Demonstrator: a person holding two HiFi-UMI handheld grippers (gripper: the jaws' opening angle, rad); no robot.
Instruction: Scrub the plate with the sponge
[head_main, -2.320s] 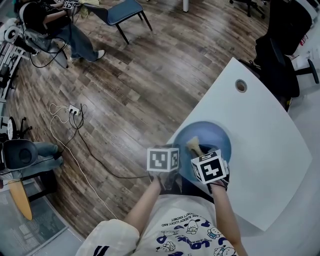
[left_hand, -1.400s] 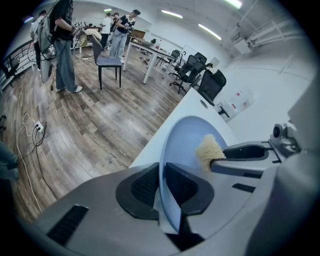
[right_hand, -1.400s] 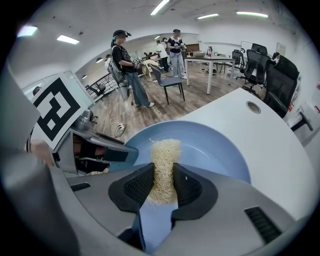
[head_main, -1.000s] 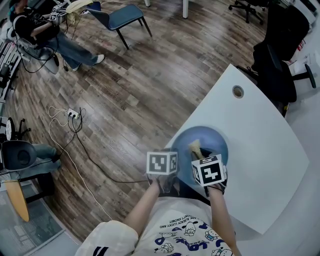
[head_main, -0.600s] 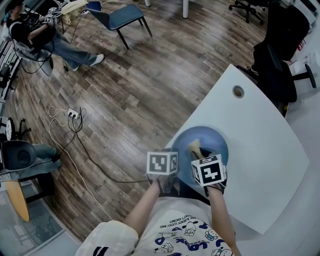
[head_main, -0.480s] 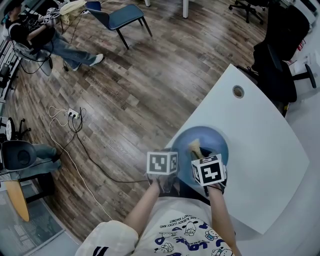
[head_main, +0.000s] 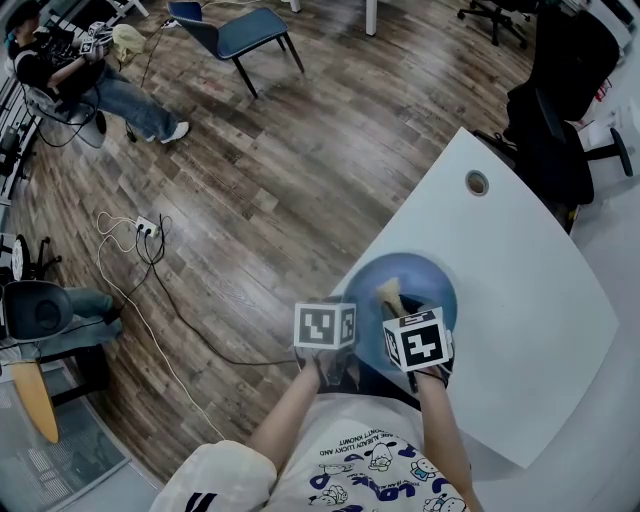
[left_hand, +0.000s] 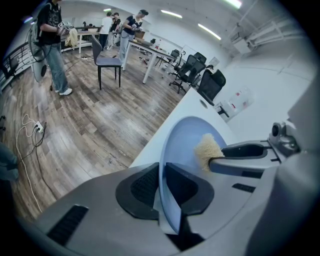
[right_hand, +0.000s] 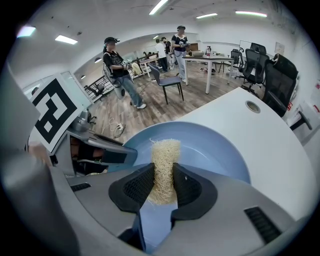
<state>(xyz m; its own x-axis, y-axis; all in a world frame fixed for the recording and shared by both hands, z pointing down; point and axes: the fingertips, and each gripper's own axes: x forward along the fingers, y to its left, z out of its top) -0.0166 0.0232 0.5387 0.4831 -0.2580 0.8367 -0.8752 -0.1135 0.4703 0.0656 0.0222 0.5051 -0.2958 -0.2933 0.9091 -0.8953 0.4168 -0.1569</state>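
- The plate (head_main: 428, 283), blue and shallow, lies at the edge of the white desk (head_main: 520, 260) nearest the person, close to the side that borders the wooden floor (head_main: 250, 190).
- The left hand-held gripper (left_hand: 161, 172) is clamped on the plate's near rim. The thin edge runs straight between the two dark pads, one pad on the upper face and one beneath.
- That grip reads as an anchor: with the rim pinned, the plate should not slide or spin over the smooth desk when the sponge pushes on it.
- The right hand-held gripper (right_hand: 162, 175) pinches the sponge (right_hand: 164, 155), a pale, fibrous pad, by its lower end, so the free end sticks out past the jaw tips.
- Held that way, the soft fibres rather than the hard jaws can meet the plate.
- The sponge's free end sits over the plate's inner face, about the middle of the bowl and on the side near the left hand-held gripper. It looks to be touching the surface, though the contact itself cannot be made out for certain.
- Both tools point steeply down from the person's side and stand just beside each other over the near half of the plate.
- The scrubbing looks to be under way, and the plate's far half toward the desk's middle seems the harder part to reach from this stance.
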